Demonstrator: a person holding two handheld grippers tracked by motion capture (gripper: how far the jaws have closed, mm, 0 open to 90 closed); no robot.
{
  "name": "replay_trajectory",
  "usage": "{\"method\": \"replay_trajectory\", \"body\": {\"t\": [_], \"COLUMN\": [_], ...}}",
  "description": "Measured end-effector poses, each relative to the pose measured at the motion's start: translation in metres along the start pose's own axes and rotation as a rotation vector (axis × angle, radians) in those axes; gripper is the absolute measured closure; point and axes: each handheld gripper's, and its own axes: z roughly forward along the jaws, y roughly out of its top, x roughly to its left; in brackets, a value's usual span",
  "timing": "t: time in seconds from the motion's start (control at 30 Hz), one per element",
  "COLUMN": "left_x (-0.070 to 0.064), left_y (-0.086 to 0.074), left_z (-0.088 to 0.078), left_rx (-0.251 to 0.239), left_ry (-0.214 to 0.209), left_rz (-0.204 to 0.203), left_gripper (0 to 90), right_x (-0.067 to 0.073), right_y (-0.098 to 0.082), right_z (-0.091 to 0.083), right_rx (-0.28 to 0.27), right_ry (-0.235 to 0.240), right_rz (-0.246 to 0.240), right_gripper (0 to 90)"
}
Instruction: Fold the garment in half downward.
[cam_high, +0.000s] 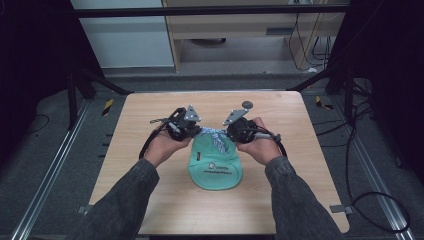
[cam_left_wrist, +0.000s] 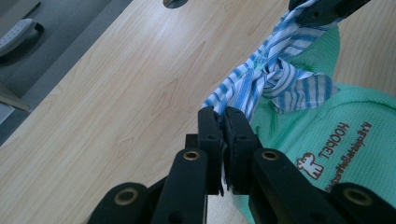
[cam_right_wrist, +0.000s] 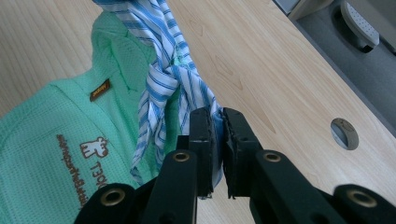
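My left gripper (cam_left_wrist: 223, 122) is covering the striped tie end (cam_left_wrist: 233, 95) it is clamping, and my right gripper (cam_right_wrist: 215, 125) is hiding the other end between its jaws. The green pouch (cam_left_wrist: 345, 121) is running off the picture's edge in both gripper views. Its brown lettering (cam_high: 216, 171) is staying too small to read from the high view.

Both hands hold the left gripper (cam_high: 192, 131) and right gripper (cam_high: 227, 131) clamped, angled inward.

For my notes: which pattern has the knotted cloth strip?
Blue and white stripes on the cloth strip; clearest in the left gripper view.
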Motion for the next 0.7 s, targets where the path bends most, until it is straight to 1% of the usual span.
{"method": "replay_trajectory", "body": {"t": [0.1,0.2,0.27,0.33,0.53,0.57,0.63,0.7], "left_x": [0.002,0.007,0.008,0.009,0.004,0.0,-0.004,-0.005], "left_y": [0.002,0.006,0.008,0.009,0.009,0.008,0.006,0.005], "left_z": [0.004,0.006,0.006,0.007,0.005,0.004,0.003,0.004], "left_rx": [0.002,0.005,-0.004,-0.003,0.002,-0.001,0.002,0.0], "left_ry": [-0.005,-0.005,-0.002,-0.003,0.006,0.007,0.005,0.001], "left_rz": [-0.001,-0.006,-0.011,-0.013,0.001,0.005,0.012,0.012], "left_gripper": [86.7,86.7,86.7,86.7,86.7,86.7,86.7,86.8], "right_x": [-0.003,-0.006,-0.008,-0.01,-0.007,-0.004,-0.001,0.0], "right_y": [-0.002,-0.001,0.0,0.0,0.0,-0.002,-0.005,-0.007], "right_z": [0.0,-0.001,-0.001,-0.002,-0.002,-0.001,-0.002,-0.002], "right_rx": [0.0,0.003,-0.001,-0.007,-0.003,-0.001,-0.003,-0.004], "right_ry": [0.001,-0.003,-0.009,-0.011,-0.024,-0.023,-0.022,-0.019], "right_rz": [0.0,0.005,0.008,0.004,-0.008,-0.011,-0.02,-0.018], "right_gripper": [82.8,82.8,82.8,82.7,82.7,82.6,82.7,82.7]}}
